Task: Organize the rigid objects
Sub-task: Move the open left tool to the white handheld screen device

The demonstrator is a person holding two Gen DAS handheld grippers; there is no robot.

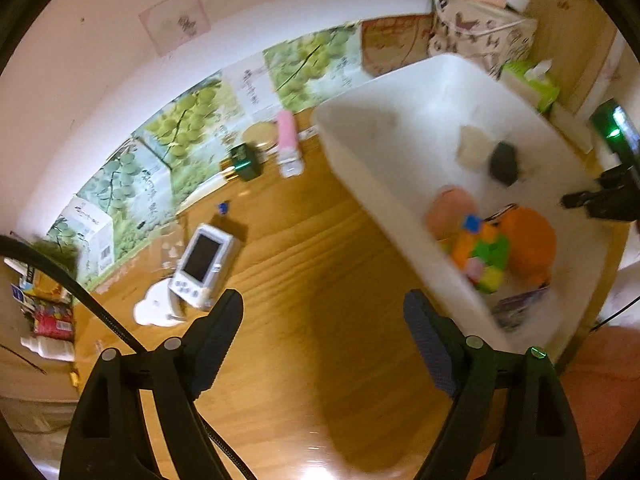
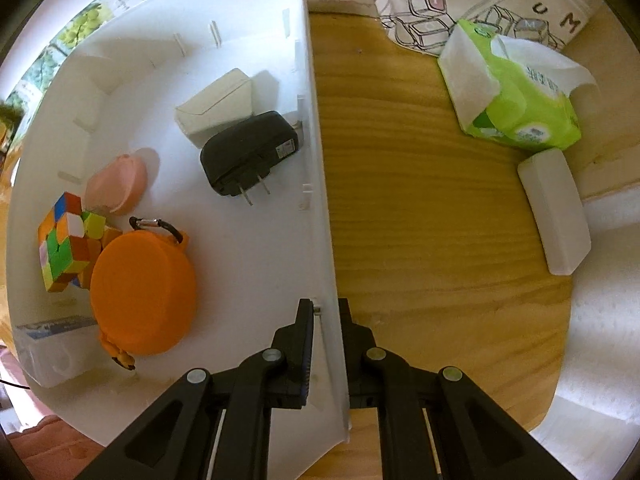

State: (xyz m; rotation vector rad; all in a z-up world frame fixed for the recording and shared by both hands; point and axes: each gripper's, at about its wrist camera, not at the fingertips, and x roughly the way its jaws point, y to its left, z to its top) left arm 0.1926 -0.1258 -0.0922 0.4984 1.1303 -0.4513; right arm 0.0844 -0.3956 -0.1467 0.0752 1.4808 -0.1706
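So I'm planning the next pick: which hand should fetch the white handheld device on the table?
Left. The left gripper is open and empty near the white device, while the right gripper is shut on the white bin wall.

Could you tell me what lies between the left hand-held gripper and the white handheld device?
Only bare wooden tabletop separates the left hand-held gripper from the white handheld device, per the left wrist view.

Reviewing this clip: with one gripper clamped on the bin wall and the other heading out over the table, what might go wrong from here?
1. The right gripper pinches only the thin wall of the white bin; a tug might tilt or slide it, shifting the black plug adapter and Rubik's cube.
2. The left gripper is open and empty, and its view is blurred; a hurried reach may knock the white handheld device, which rests partly on a white disc.
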